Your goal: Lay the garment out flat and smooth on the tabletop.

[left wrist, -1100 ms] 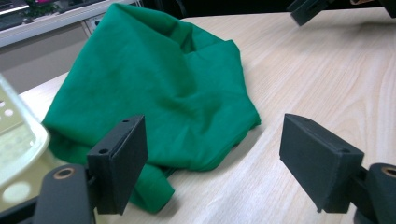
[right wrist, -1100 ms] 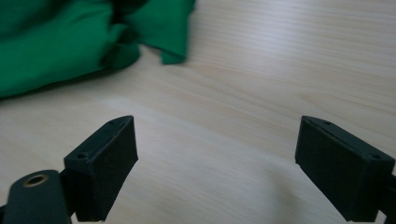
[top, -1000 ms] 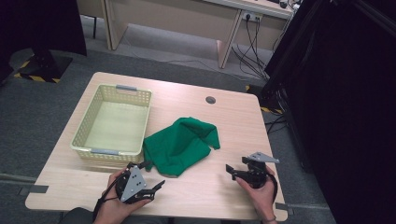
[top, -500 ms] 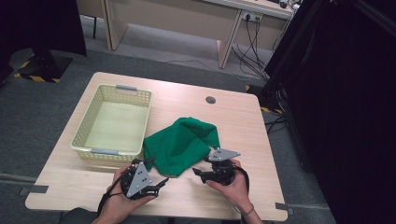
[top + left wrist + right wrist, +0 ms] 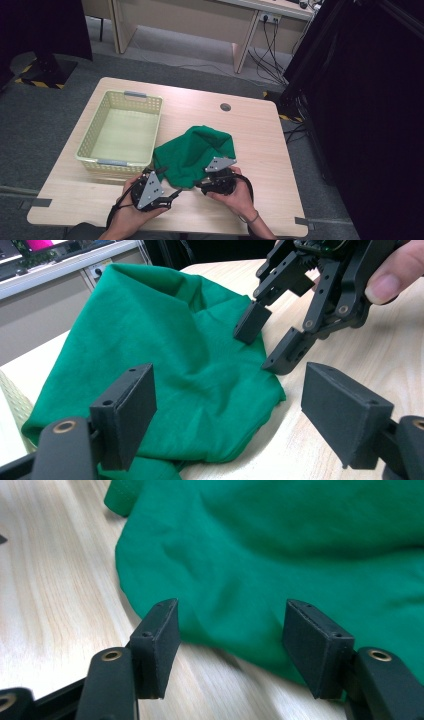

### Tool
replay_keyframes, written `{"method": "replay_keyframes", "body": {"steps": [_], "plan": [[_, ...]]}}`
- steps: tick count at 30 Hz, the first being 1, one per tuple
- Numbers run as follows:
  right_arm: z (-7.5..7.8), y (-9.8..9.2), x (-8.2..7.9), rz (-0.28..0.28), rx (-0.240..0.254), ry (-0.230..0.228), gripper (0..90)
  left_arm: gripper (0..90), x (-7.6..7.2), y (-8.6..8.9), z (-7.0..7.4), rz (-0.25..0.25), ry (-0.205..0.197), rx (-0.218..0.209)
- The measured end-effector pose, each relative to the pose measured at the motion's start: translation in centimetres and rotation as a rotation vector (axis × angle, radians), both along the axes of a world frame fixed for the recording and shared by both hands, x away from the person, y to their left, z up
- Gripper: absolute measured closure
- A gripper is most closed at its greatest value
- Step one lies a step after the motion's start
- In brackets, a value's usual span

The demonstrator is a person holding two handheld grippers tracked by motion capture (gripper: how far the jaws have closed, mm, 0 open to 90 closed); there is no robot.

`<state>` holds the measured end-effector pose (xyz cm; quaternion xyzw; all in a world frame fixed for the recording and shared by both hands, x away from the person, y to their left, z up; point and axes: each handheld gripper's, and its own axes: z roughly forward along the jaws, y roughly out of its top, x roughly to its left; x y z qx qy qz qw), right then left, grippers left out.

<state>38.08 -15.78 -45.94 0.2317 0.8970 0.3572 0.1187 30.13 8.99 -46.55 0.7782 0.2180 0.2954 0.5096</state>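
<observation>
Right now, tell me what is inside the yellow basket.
The yellow basket holds nothing that can be seen: its pale floor lies bare from wall to wall. The green cloth lies outside, on the table beside its right wall. The near wall hides a strip of floor.

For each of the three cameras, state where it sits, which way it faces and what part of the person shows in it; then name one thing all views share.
High view: above the table, looking forward and down at basket, green cloth, both hands.
Left gripper view: rides the left gripper, facing the cloth and the right gripper, a thumb showing.
Right gripper view: rides the right gripper, facing the cloth's hem.
Shared: the cloth, on the wooden table.
</observation>
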Motion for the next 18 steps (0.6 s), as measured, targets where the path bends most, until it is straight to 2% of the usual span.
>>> {"method": "replay_keyframes", "body": {"steps": [6,9,18], "plan": [[-0.2,1.1,0.2,0.021,0.002,-0.004,43.7,21.4,0.1,0.1,0.0,0.005,-0.001,-0.005],[-0.4,1.3,0.3,0.026,-0.008,-0.003,48.6,21.4,0.1,0.2,0.0,0.005,-0.001,-0.005],[-0.6,1.7,0.6,0.046,-0.030,0.014,79.6,21.4,0.2,0.2,-0.1,0.008,0.005,-0.007]]}}
